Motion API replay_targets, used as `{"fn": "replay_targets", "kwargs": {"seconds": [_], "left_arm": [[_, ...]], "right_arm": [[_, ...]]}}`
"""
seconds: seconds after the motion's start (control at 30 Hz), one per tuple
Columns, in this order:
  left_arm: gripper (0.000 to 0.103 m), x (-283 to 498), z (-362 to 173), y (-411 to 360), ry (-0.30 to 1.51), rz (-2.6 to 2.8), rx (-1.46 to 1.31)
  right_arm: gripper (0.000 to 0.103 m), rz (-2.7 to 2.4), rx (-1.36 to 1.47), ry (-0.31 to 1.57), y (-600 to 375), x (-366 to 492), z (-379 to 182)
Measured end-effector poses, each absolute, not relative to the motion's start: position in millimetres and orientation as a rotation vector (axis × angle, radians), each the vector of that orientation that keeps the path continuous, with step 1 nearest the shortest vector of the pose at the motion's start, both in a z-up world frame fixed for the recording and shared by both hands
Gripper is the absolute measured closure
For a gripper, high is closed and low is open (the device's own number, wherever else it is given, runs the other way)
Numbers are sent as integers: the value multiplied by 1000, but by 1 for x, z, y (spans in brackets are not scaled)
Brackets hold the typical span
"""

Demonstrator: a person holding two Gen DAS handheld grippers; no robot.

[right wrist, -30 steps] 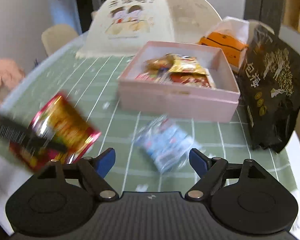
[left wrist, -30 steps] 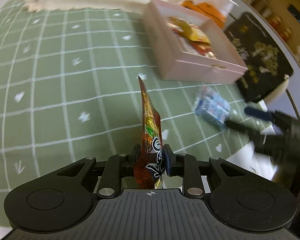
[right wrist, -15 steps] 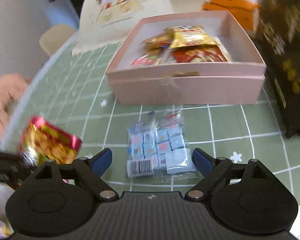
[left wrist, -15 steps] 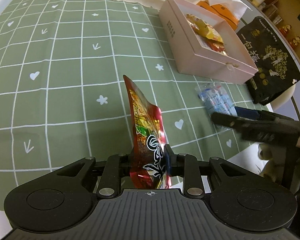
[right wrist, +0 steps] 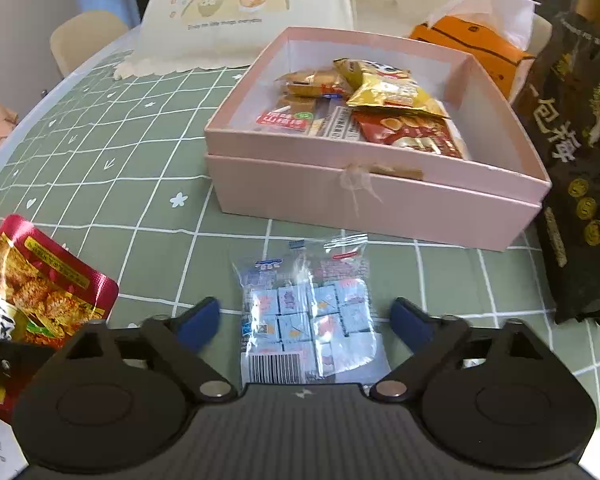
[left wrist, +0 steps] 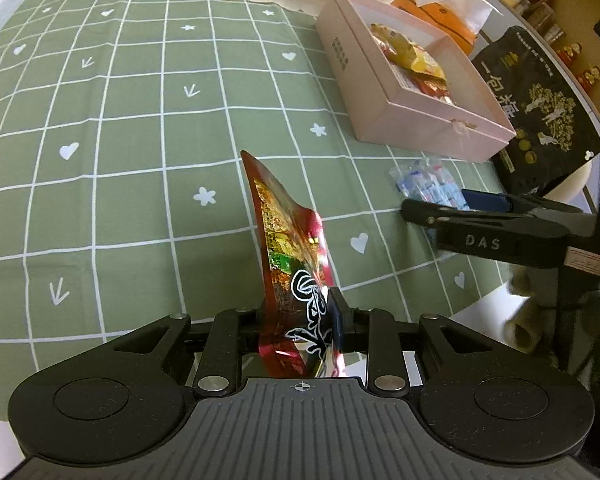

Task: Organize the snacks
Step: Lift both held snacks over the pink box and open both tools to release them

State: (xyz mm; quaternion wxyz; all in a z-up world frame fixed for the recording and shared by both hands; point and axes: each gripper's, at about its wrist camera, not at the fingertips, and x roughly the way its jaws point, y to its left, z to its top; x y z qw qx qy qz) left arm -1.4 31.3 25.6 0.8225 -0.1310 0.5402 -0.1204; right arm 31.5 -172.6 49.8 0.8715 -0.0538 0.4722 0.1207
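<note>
Left wrist view. Left gripper point(left wrist: 300, 320) clamped on the lower end of a red pouch point(left wrist: 290, 248), held edge-on and upright above the green cloth point(left wrist: 120, 160), probably so it can be carried to the box without dragging. Pink box point(left wrist: 420, 120) ahead to the right, lid off, several packets already in it, so plainly the collecting place. Clear bag point(left wrist: 424, 184) of small blue-wrapped sweets flat on the cloth just in front of the box. Right gripper point(left wrist: 432, 210) reaching in from the right above that bag. Black bag point(left wrist: 540, 108) beyond the box near the table edge, orange tissue pack point(left wrist: 432, 12) behind it.

Right wrist view. Right gripper point(right wrist: 304, 320) wide apart, blue pads either side of the clear bag point(right wrist: 308, 312), nothing between them touching yet as far as can be told; likely lined up to close across the bag's width. Box point(right wrist: 372, 196) directly beyond, open side up, free space at its left end. Red pouch point(right wrist: 40, 288) at lower left, off the cloth in the other tongs. Black bag point(right wrist: 572, 160) leaning at the right, touching or nearly touching the box corner; cannot tell which.
</note>
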Motion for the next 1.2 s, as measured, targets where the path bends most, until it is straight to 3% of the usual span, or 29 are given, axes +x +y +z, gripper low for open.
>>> {"fn": "replay_targets", "kwargs": {"seconds": [0.03, 0.33, 0.63, 0.77, 0.97, 1.2], "left_arm": [[73, -1, 26, 31, 1150, -259, -278], [77, -12, 47, 22, 1111, -427, -257], [79, 39, 176, 11, 760, -670, -327], [79, 95, 201, -5, 660, -674, -415], [75, 189, 137, -32, 768, -589, -533], [75, 160, 98, -1, 805, -414, -503]], "right_arm": [[42, 251, -125, 991, -171, 28, 53], [43, 244, -92, 961, -197, -23, 108], [43, 123, -72, 698, -244, -36, 222], [43, 81, -62, 669, -255, -27, 234], [43, 73, -48, 722, -262, -11, 217], [43, 92, 2, 747, -281, 16, 209]]}}
